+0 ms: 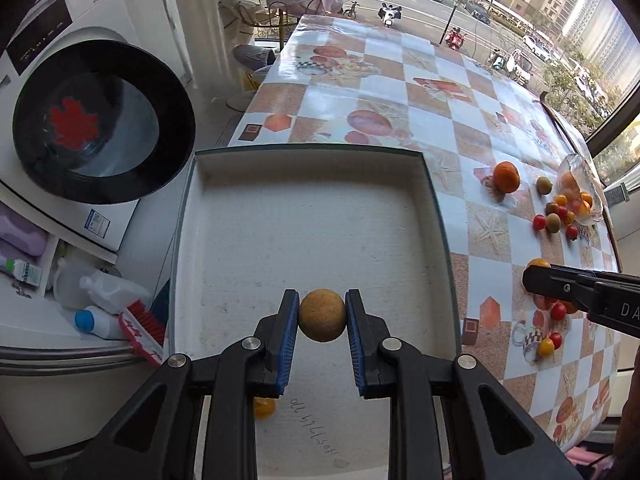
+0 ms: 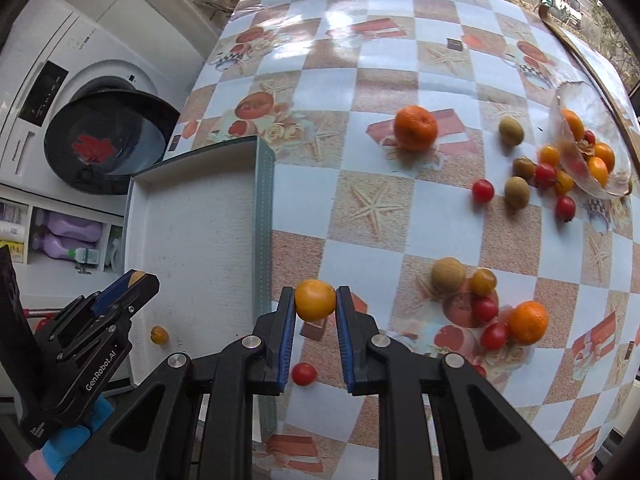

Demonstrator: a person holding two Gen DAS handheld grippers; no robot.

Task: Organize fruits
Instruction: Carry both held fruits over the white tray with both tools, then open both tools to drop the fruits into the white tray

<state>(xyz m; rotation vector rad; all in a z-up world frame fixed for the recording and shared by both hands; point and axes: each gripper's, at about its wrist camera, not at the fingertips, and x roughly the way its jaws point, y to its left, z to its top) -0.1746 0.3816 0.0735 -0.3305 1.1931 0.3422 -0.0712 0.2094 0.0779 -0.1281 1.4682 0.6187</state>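
Note:
My left gripper [image 1: 322, 314] is shut on a round brown fruit [image 1: 322, 315] and holds it over the white box lid tray [image 1: 304, 216]. A small orange-yellow fruit [image 1: 264, 407] lies in the tray below the fingers. My right gripper [image 2: 316, 300] is shut on a yellow-orange fruit [image 2: 315, 299] above the table, just right of the tray's wall [image 2: 264, 208]. The left gripper [image 2: 132, 280] shows over the tray in the right wrist view. Loose fruits lie on the checked tablecloth [image 2: 400, 208]: a mandarin [image 2: 416, 127], brown fruits [image 2: 448, 274], cherry tomatoes [image 2: 483, 191].
A tipped clear bowl [image 2: 584, 140] with several small fruits lies at the table's far right edge. A red tomato [image 2: 304, 373] lies under my right gripper. A washing machine with an open black door [image 1: 100, 120] and cleaning bottles [image 1: 100, 300] stand left of the table.

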